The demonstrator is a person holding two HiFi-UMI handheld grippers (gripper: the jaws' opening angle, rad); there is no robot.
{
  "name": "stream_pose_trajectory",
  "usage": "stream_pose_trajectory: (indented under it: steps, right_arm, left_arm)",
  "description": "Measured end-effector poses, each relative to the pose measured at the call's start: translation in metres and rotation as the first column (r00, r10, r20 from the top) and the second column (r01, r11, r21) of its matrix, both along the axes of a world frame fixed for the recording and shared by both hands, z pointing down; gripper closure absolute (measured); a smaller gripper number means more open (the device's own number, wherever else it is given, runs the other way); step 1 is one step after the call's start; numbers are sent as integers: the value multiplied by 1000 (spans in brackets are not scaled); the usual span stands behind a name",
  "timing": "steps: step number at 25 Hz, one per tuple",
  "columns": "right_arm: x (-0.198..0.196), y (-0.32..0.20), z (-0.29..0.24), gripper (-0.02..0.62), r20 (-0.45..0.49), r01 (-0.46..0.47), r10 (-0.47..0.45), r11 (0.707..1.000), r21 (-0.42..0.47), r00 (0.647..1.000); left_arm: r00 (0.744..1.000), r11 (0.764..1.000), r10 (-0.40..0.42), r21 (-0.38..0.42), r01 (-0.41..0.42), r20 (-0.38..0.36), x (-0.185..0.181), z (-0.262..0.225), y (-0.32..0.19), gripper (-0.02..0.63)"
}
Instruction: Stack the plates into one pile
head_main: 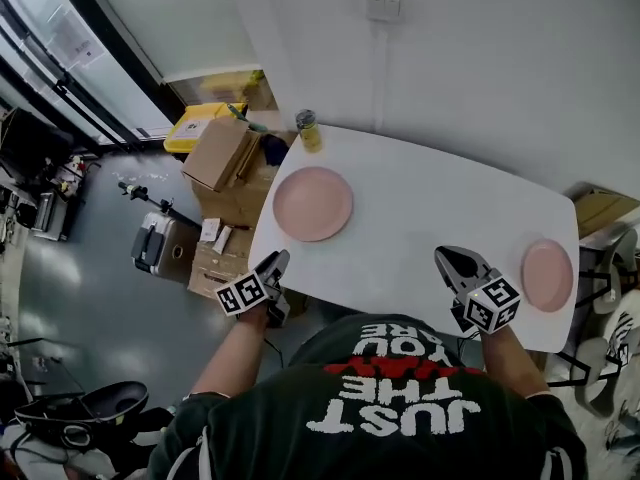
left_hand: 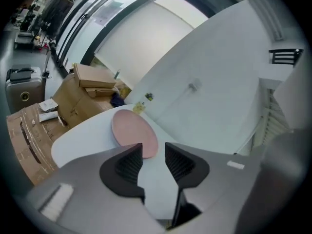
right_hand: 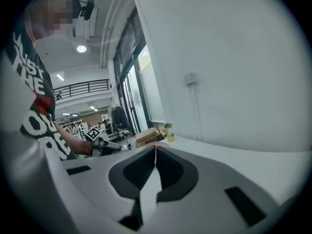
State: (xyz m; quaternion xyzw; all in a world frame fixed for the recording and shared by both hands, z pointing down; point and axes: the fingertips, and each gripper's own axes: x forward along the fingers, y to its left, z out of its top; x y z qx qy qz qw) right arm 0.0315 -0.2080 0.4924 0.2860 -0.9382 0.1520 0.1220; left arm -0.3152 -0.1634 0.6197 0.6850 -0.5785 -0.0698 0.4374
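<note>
Two pink plates lie apart on the white table [head_main: 420, 218]. The larger plate [head_main: 313, 203] sits near the table's left end and shows in the left gripper view as the plate [left_hand: 134, 130] just beyond the jaws. The smaller plate [head_main: 547, 274] lies at the right end. My left gripper [head_main: 279, 262] hovers at the table's near left edge, short of the larger plate; the left gripper [left_hand: 153, 152] is open with nothing between its jaws. My right gripper [head_main: 452, 261] is over the near right side, left of the smaller plate; the right gripper [right_hand: 155, 152] is shut and empty.
A small yellow jar [head_main: 308, 131] stands at the table's far left corner. Cardboard boxes [head_main: 225, 168], a yellow bin [head_main: 200, 126] and a grey case [head_main: 160, 243] crowd the floor left of the table. A chair [head_main: 610, 268] stands past the right end.
</note>
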Motion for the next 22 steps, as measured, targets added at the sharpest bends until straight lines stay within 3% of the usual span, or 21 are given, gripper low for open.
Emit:
stream_pose_trajectory:
  steps: [4, 7, 9, 15, 18, 22]
  right_arm:
    - [19, 11, 12, 588, 11, 67, -67, 998, -7, 998]
    - [27, 15, 18, 588, 41, 75, -75, 997, -14, 996]
    - [22, 20, 20, 588, 71, 78, -77, 997, -20, 995]
    - [-12, 36, 20, 588, 65, 99, -100, 995, 15, 993]
    - [-41, 38, 23, 588, 47, 55, -56, 998, 26, 997]
    - [-108, 32, 18, 588, 21, -36, 35, 998, 51, 999]
  left_arm:
    - [998, 995, 45, 91, -50, 53, 53, -34, 46, 569]
    - [990, 978, 133, 158, -137, 37, 90, -59, 64, 595]
    - [984, 967, 167, 182, -176, 63, 95, -72, 71, 597]
    - [982, 954, 161, 239, -179, 97, 54, -91, 63, 597]
    - [975, 938, 199, 268, -219, 101, 20, -91, 57, 597]
    - [950, 901, 275, 306, -309, 150, -47, -95, 47, 597]
